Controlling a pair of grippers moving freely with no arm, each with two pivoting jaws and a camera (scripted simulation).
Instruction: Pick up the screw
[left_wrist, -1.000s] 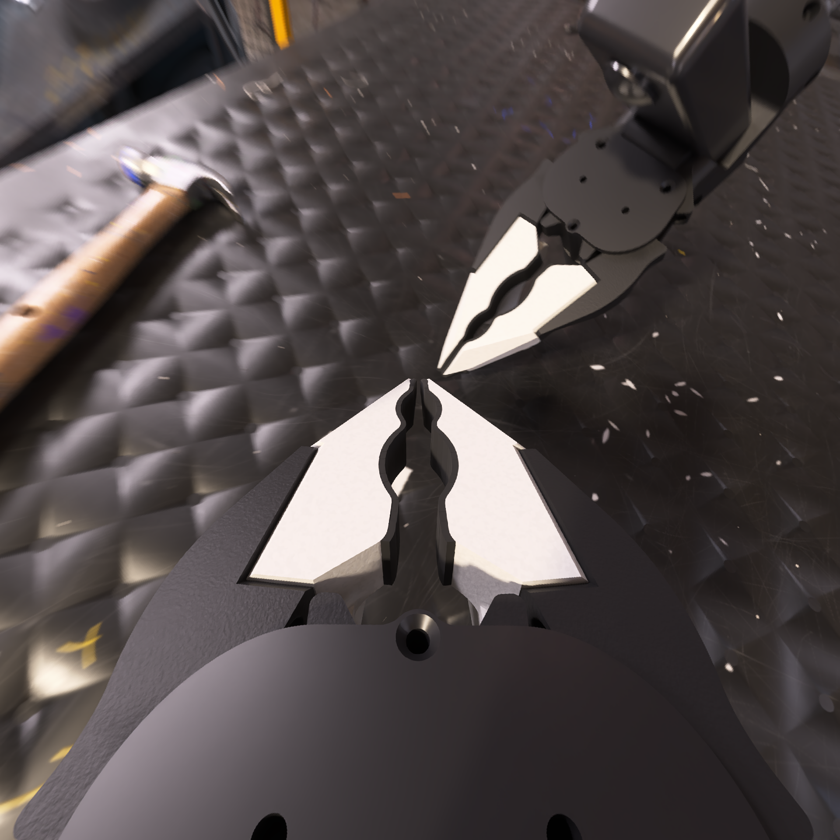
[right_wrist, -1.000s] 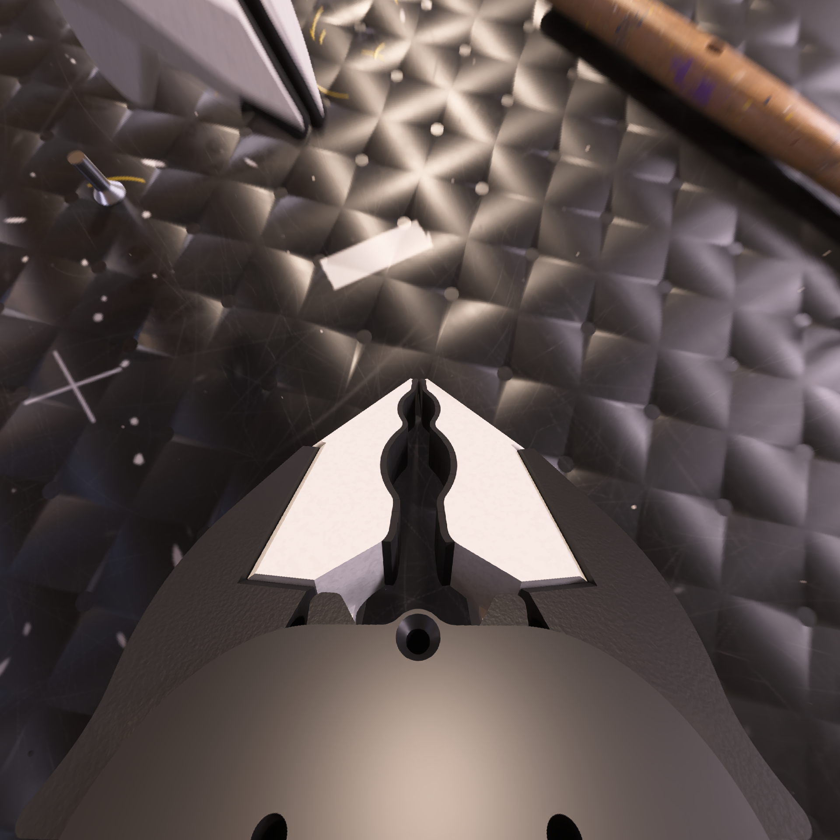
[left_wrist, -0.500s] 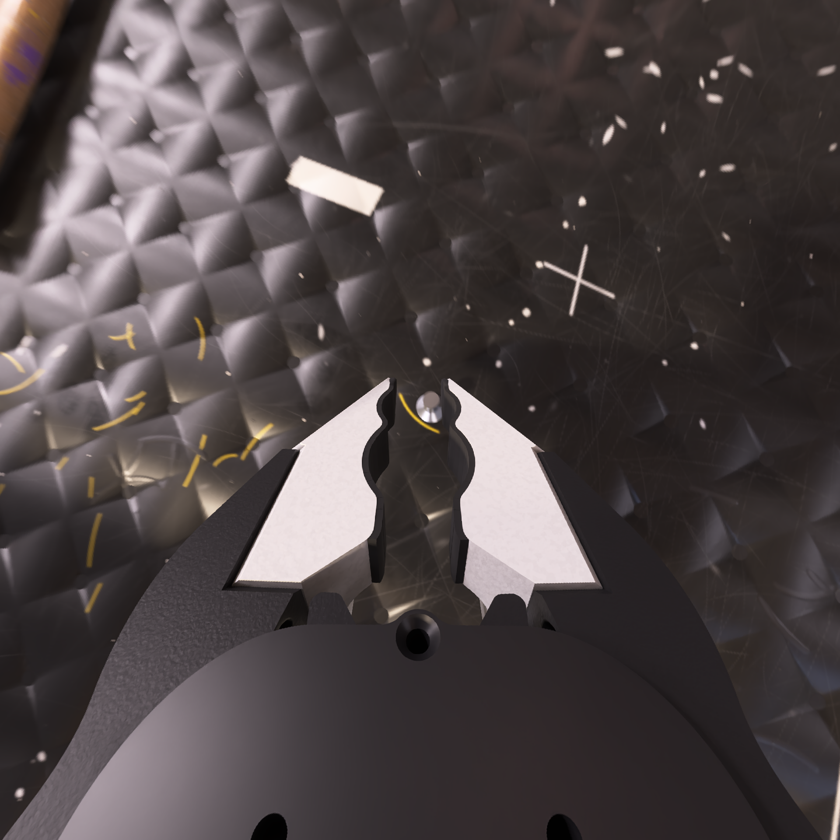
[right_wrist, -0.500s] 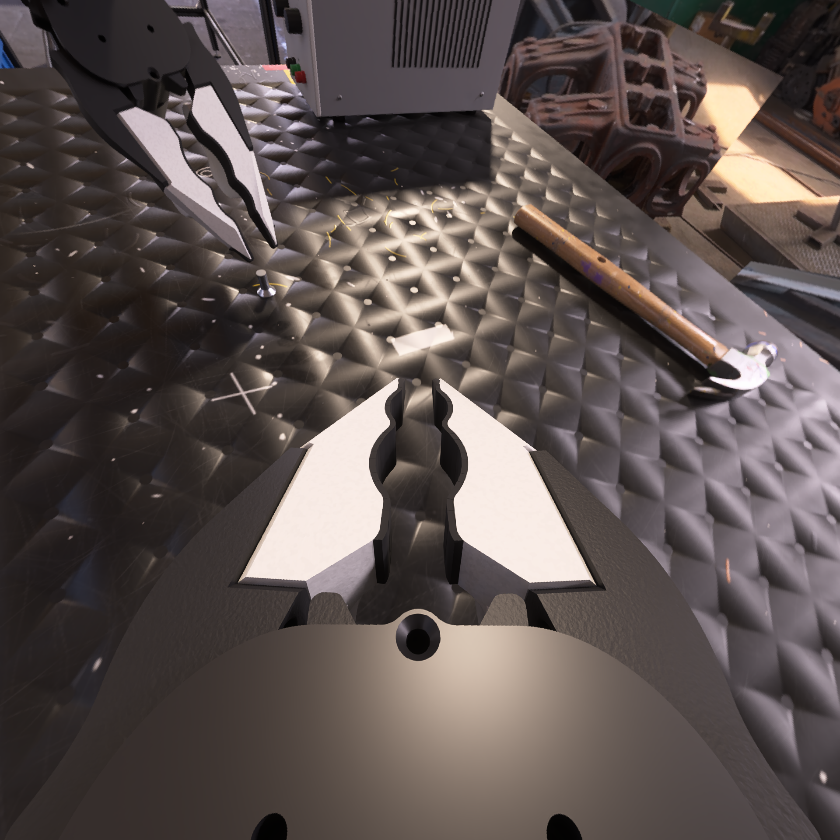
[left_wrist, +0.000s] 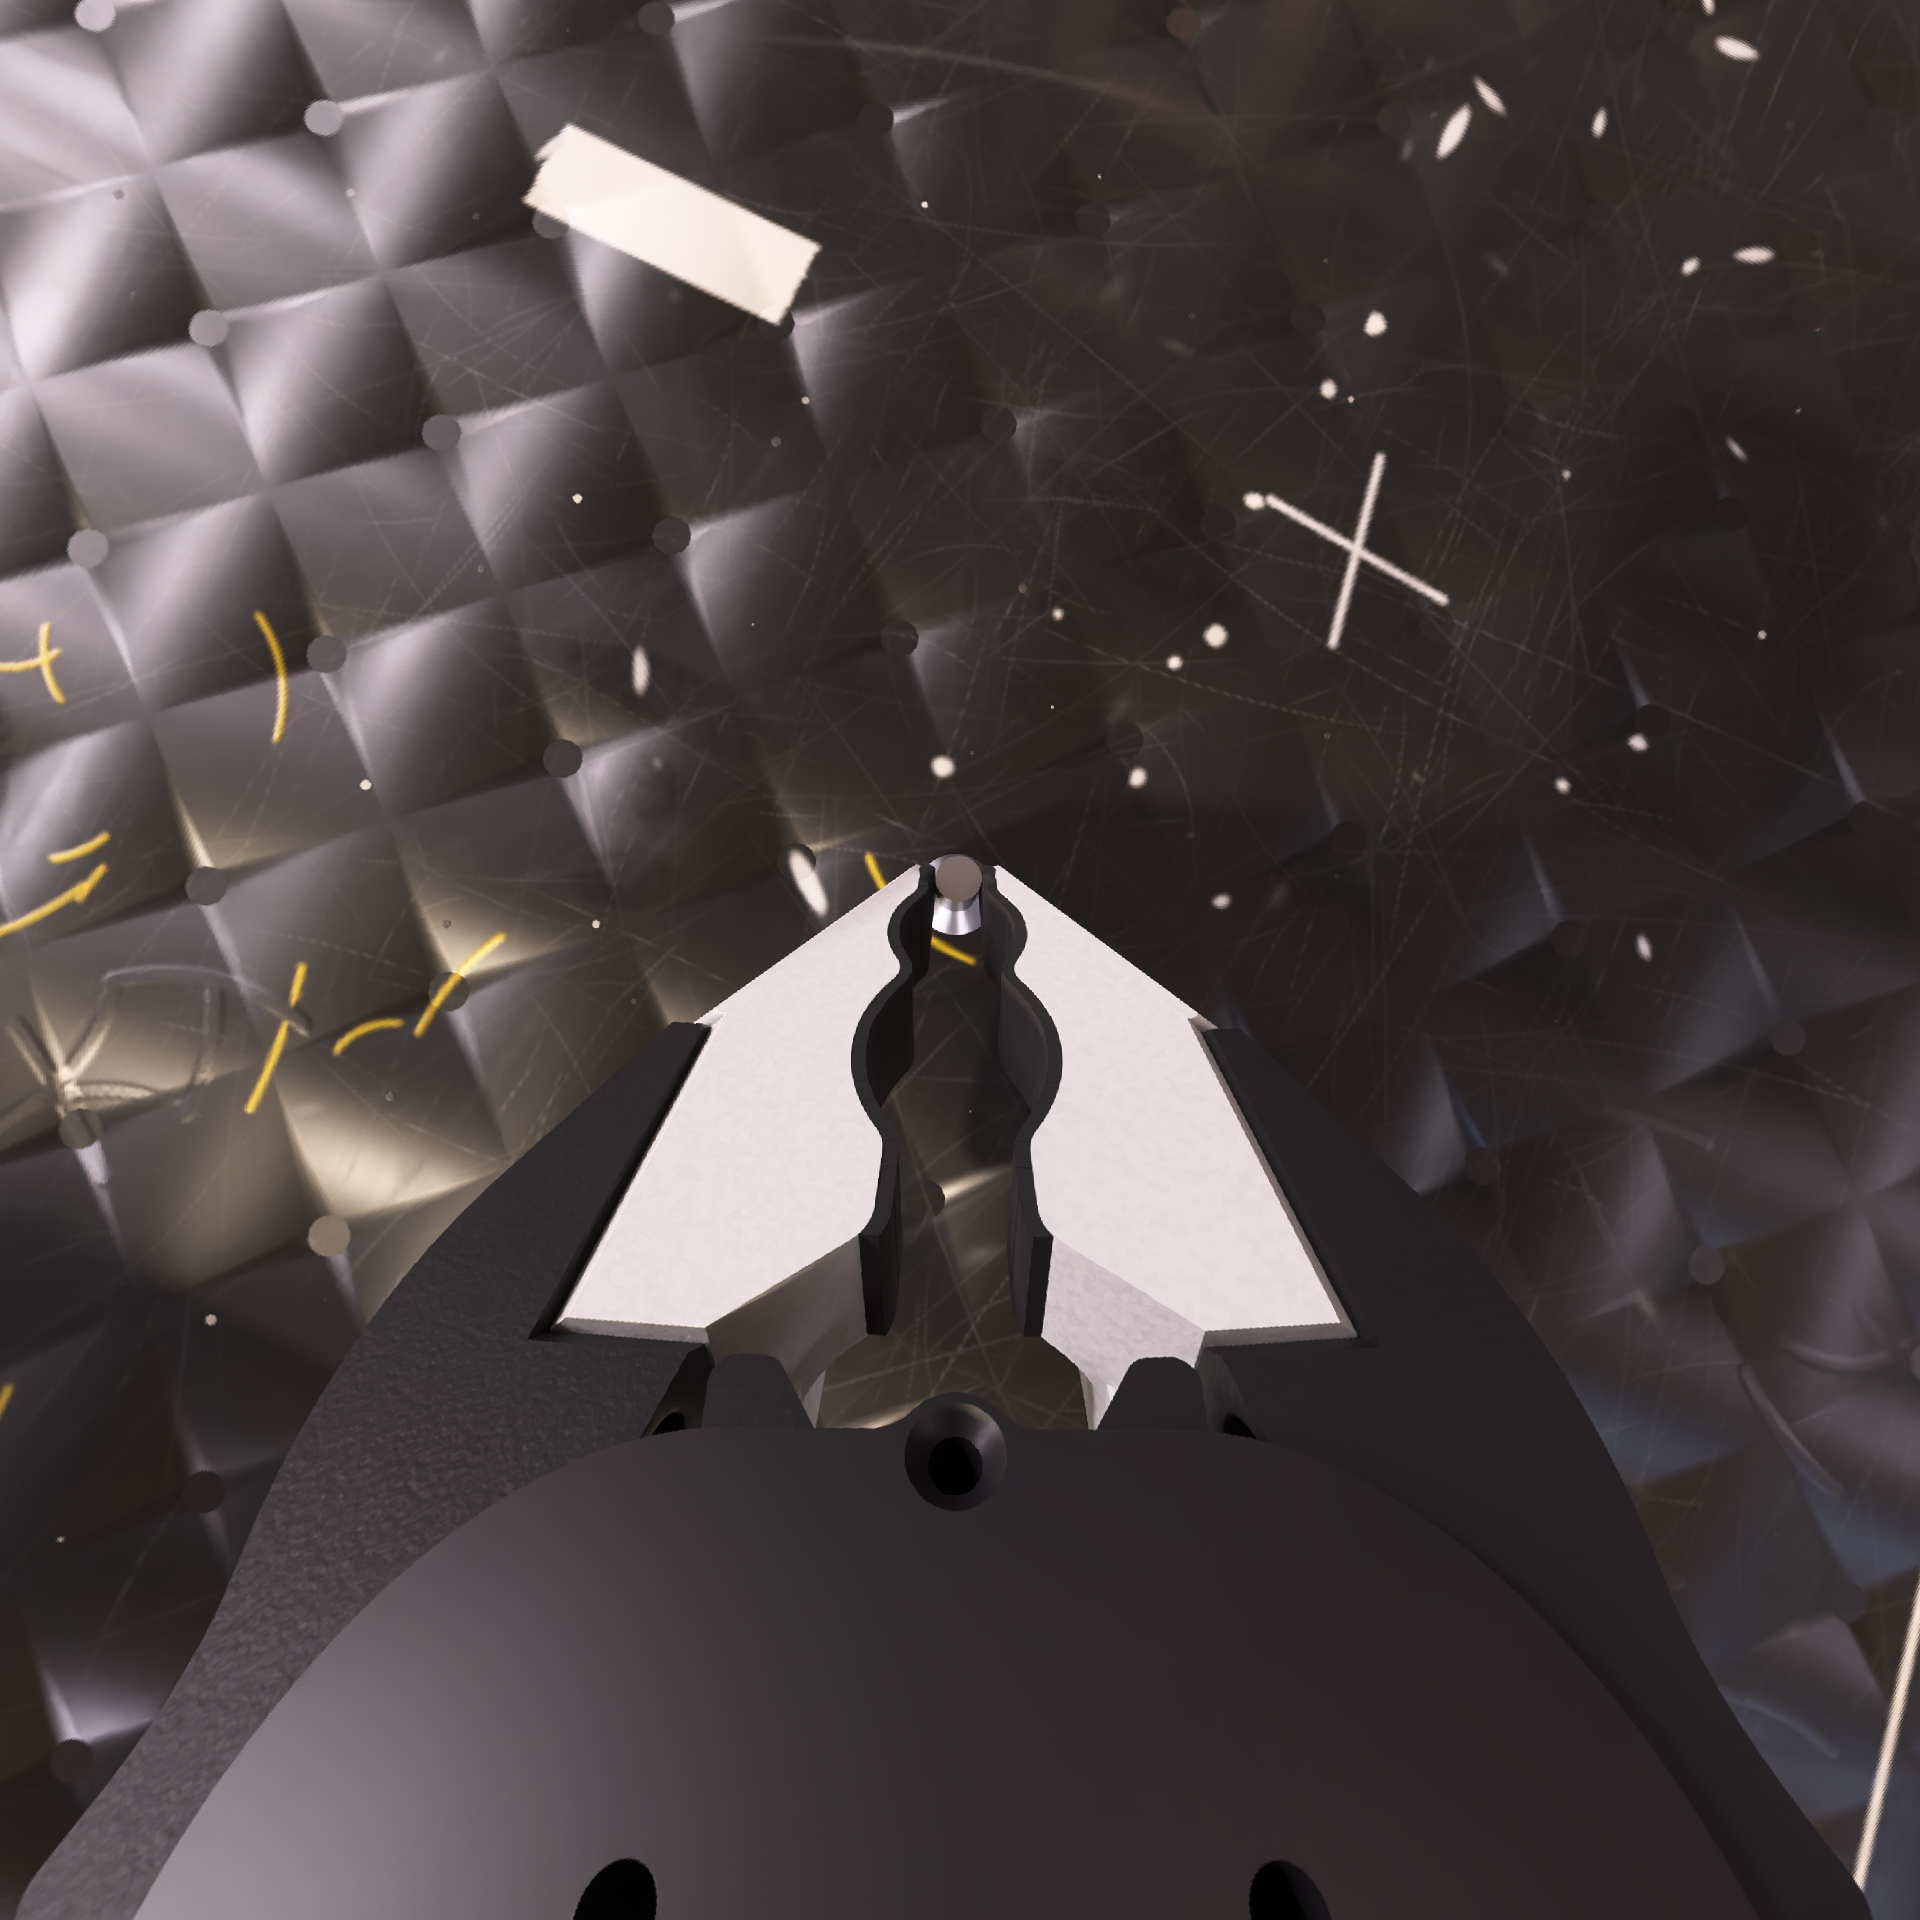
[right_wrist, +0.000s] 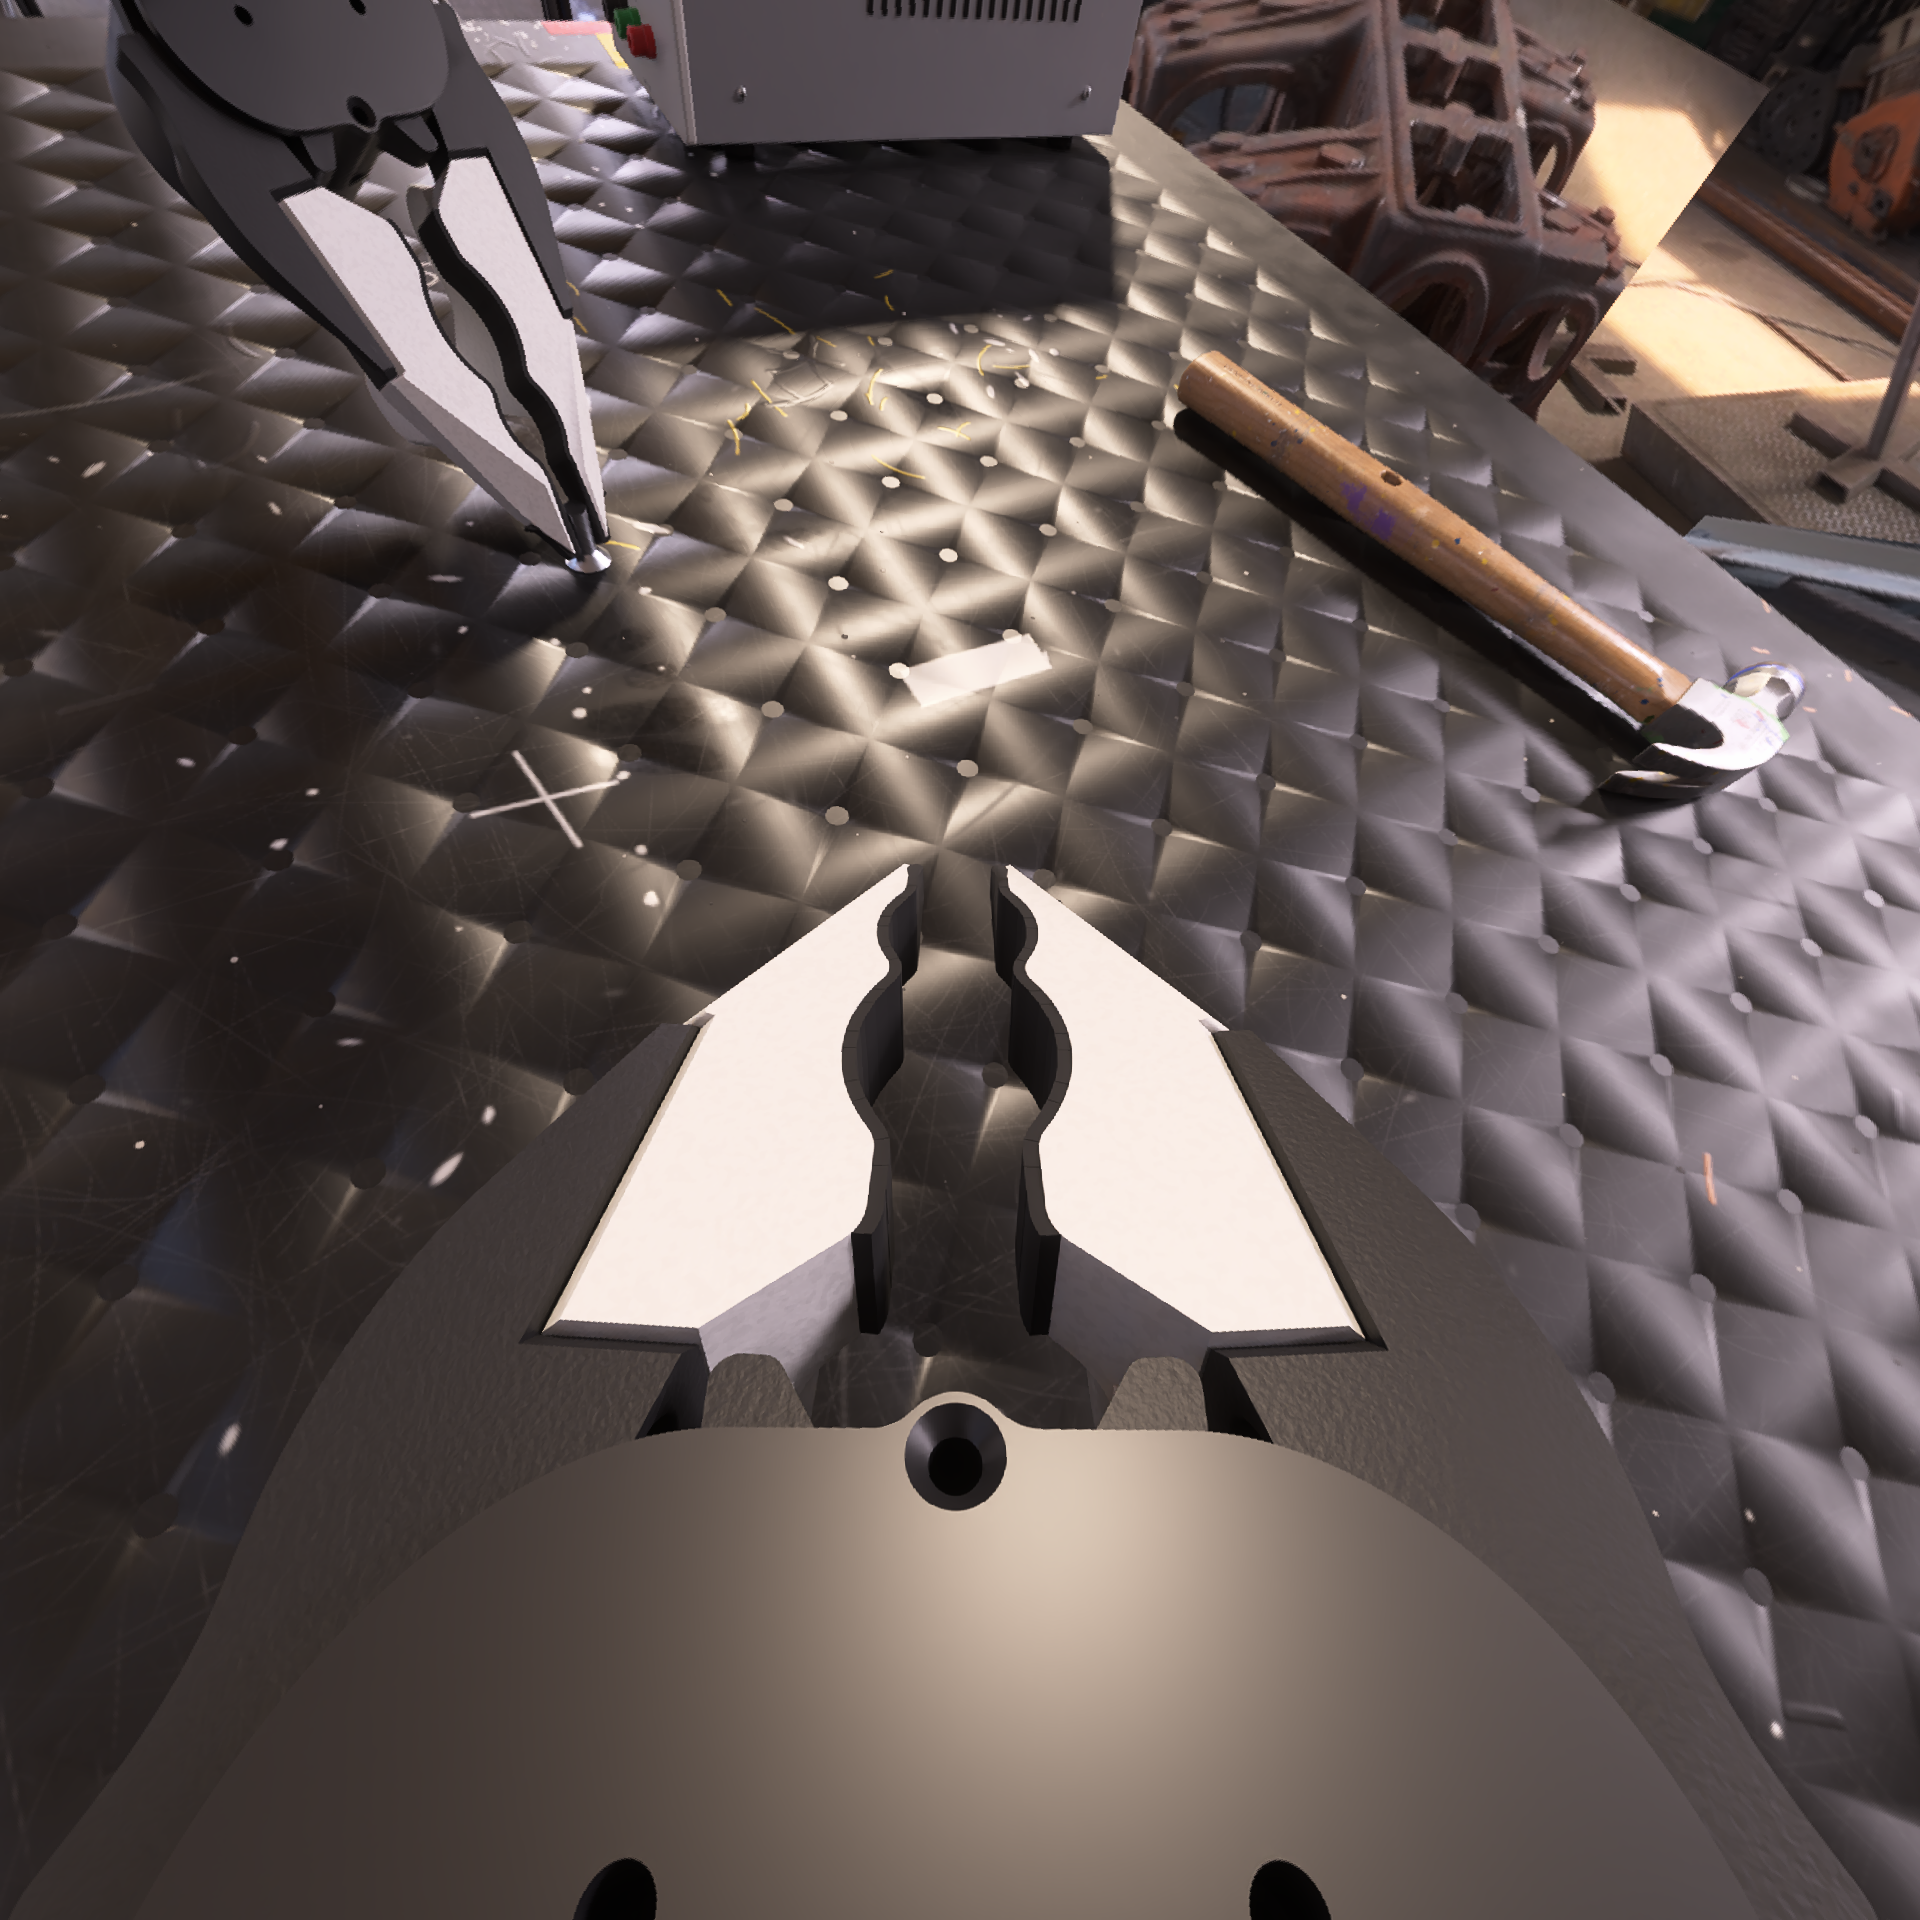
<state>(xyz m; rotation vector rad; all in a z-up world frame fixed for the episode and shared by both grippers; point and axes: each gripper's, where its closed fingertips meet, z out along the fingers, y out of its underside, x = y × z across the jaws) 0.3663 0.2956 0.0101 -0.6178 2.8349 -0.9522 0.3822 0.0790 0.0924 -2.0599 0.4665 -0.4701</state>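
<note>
A small silver screw (left_wrist: 955, 896) stands with its head down on the patterned metal table (left_wrist: 312, 520). My left gripper (left_wrist: 957, 878) points down at it, and the two fingertips are closed on its shaft. In the right wrist view the left gripper (right_wrist: 577, 525) is at the far left, with the screw's head (right_wrist: 589, 558) showing just under its tips at the table surface. My right gripper (right_wrist: 954, 883) is open and empty, held above the table's near middle, well apart from the screw.
A wooden-handled claw hammer (right_wrist: 1455, 561) lies at the right of the table. A strip of pale tape (right_wrist: 977, 665) and a chalk cross (right_wrist: 545, 800) mark the middle. A grey machine box (right_wrist: 894, 62) stands at the back and rusty castings (right_wrist: 1403, 156) sit beyond the right edge.
My left gripper has come down over the screw and its fingers have narrowed onto the shaft. My right gripper has pulled back, tilted up and opened.
</note>
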